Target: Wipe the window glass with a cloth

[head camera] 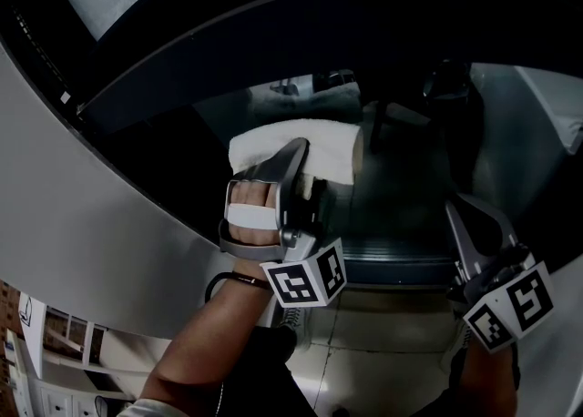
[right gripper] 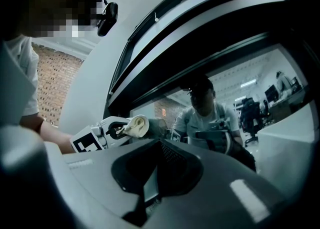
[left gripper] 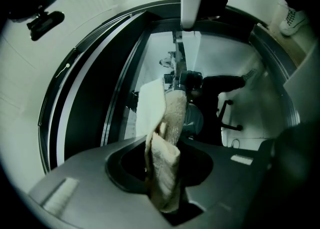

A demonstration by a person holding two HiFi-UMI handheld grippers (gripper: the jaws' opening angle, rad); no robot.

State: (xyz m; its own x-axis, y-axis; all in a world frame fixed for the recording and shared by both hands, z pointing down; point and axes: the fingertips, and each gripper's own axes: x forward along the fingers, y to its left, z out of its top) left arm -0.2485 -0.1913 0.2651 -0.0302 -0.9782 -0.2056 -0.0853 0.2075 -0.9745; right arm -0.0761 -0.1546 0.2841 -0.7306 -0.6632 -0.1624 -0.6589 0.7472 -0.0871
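Note:
A folded white cloth is pressed against the window glass, and my left gripper is shut on it. In the left gripper view the cloth rises from between the jaws of the left gripper and its top lies flat on the glass. My right gripper hangs lower right, near the glass, shut with nothing in it. The right gripper view shows its jaws closed, and the cloth in the left gripper at the left, on the glass.
A dark frame borders the glass above and to the left. A grey panel curves round at the left. The glass reflects a person holding grippers. An office chair shows in the glass.

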